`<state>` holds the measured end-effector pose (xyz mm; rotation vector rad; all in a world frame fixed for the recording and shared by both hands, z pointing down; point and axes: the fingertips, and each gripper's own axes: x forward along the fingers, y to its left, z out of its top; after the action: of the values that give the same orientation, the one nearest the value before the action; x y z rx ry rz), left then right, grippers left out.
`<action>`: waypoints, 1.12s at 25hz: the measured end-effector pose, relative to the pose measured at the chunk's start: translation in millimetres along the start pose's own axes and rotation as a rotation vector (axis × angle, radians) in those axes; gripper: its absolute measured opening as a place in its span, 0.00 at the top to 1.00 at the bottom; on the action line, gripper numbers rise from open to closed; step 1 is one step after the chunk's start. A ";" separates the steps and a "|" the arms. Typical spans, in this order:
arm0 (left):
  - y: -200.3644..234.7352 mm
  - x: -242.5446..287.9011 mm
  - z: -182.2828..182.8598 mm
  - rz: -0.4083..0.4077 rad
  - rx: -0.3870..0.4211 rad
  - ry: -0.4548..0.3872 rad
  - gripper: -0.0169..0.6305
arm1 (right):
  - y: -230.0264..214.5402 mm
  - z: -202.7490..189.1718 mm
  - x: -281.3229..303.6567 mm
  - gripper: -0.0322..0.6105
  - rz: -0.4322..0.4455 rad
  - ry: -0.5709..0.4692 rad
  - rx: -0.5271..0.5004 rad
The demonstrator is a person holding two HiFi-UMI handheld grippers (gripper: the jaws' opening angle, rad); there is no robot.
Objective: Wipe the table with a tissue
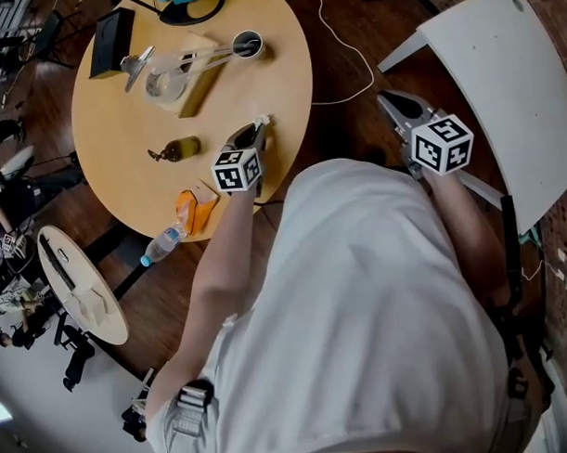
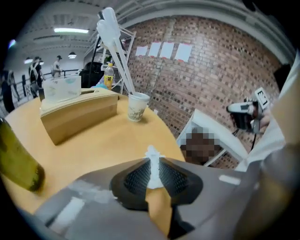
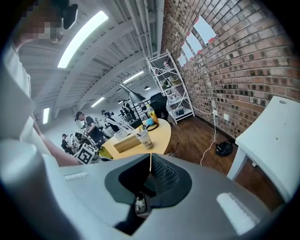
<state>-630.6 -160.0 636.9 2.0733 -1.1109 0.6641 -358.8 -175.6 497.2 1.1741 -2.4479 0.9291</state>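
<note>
**Round table, tissue pinched, wipe not yet begun**

Brick wall and wooden floor lay behind the round table (image 1: 122,134); its yellow top carried the paper cup (image 1: 247,44), which serves as the landmark below. Your left gripper (image 1: 258,129) hung at the table's edge, on your side of the paper cup and well apart from it; its pads were pressed onto a white tissue (image 2: 152,154), a small tuft showing past the tips. Your right gripper (image 1: 386,101) was off the table altogether, far to the right of the cup over the floor; its jaws were pressed together with nothing between them.

By my reading, the step was to bring the tissue down onto the top; you needed to tip the jaws lower so the tuft, not the pads, met the wood, then sweep across in long strokes, stopping short of the cup.

Long white sticks stood in that cup; I could not tell what they were. Just left of it sat a wooden box (image 2: 79,115) with something clear poking out of its top. An olive bottle (image 1: 177,148) lay on its side nearer you than the cup; its contents could not be seen.
</note>
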 end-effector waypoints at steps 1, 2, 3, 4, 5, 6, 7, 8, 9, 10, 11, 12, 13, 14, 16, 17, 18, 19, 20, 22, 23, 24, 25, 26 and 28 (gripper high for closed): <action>-11.6 0.3 8.1 -0.058 -0.052 -0.049 0.88 | -0.2 -0.5 -0.8 0.93 -0.007 -0.006 0.008; -24.3 0.8 16.9 -0.121 -0.104 -0.097 0.88 | -0.7 -1.5 -2.4 0.93 -0.015 -0.011 0.015; -37.3 1.5 25.8 -0.184 -0.148 -0.137 0.88 | -1.3 -2.9 -4.4 0.93 -0.024 -0.017 0.022; -50.0 2.2 34.3 -0.242 -0.176 -0.167 0.88 | -1.7 -4.7 -6.3 0.93 -0.034 -0.024 0.028; -62.5 3.0 42.4 -0.295 -0.188 -0.185 0.88 | -1.7 -6.5 -8.2 0.93 -0.043 -0.031 0.034; -75.0 4.0 50.1 -0.343 -0.187 -0.196 0.87 | -1.6 -8.3 -10.6 0.93 -0.053 -0.038 0.039; -88.1 5.5 57.9 -0.386 -0.177 -0.201 0.87 | -2.0 -10.0 -14.2 0.93 -0.065 -0.044 0.045; -101.3 7.6 65.5 -0.423 -0.165 -0.204 0.87 | -3.4 -11.7 -19.1 0.93 -0.079 -0.051 0.051; -114.2 9.8 72.6 -0.456 -0.157 -0.207 0.87 | -5.7 -13.6 -25.4 0.93 -0.095 -0.058 0.059; -126.4 11.9 79.1 -0.485 -0.156 -0.211 0.87 | -8.6 -15.8 -32.6 0.93 -0.114 -0.065 0.069; -137.7 13.9 84.9 -0.514 -0.162 -0.215 0.87 | -11.9 -18.1 -40.5 0.93 -0.133 -0.074 0.079; -147.7 16.0 90.3 -0.542 -0.172 -0.219 0.87 | -15.7 -20.0 -48.8 0.93 -0.155 -0.084 0.090; -156.5 18.9 95.5 -0.568 -0.179 -0.220 0.87 | -19.9 -21.1 -57.4 0.93 -0.178 -0.096 0.101; -164.3 22.7 100.5 -0.591 -0.182 -0.217 0.87 | -24.3 -21.7 -66.3 0.93 -0.203 -0.111 0.112; -178.3 30.9 107.2 -0.623 -0.167 -0.202 0.87 | -32.6 -24.5 -84.2 0.93 -0.251 -0.142 0.136; -185.3 34.5 108.2 -0.634 -0.151 -0.191 0.87 | -36.6 -28.1 -92.7 0.93 -0.270 -0.156 0.150; -192.7 37.8 108.4 -0.641 -0.132 -0.180 0.87 | -41.2 -32.9 -100.7 0.93 -0.287 -0.166 0.166; -200.7 41.1 108.6 -0.647 -0.110 -0.169 0.87 | -46.5 -38.2 -108.5 0.93 -0.304 -0.175 0.183; -209.3 44.7 109.1 -0.652 -0.087 -0.158 0.87 | -52.2 -43.2 -116.1 0.93 -0.318 -0.185 0.200; -227.6 52.7 110.8 -0.659 -0.043 -0.138 0.87 | -63.0 -50.9 -130.2 0.93 -0.340 -0.205 0.231; -237.2 56.9 111.5 -0.661 -0.025 -0.129 0.87 | -68.1 -53.9 -137.1 0.93 -0.347 -0.212 0.243; -247.1 61.0 111.9 -0.662 -0.011 -0.122 0.87 | -73.1 -56.5 -144.0 0.93 -0.352 -0.218 0.251; -257.5 64.8 112.1 -0.664 -0.002 -0.115 0.87 | -78.1 -58.9 -151.1 0.93 -0.356 -0.223 0.258; -268.2 68.5 111.7 -0.667 0.005 -0.108 0.87 | -83.2 -61.2 -158.3 0.93 -0.359 -0.228 0.264; -289.2 76.9 111.0 -0.673 0.019 -0.091 0.87 | -93.6 -65.2 -171.6 0.93 -0.363 -0.232 0.273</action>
<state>-331.5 -167.5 525.6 2.3169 -0.3895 0.2461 -179.6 -74.0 503.0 1.8389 -2.2017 1.0860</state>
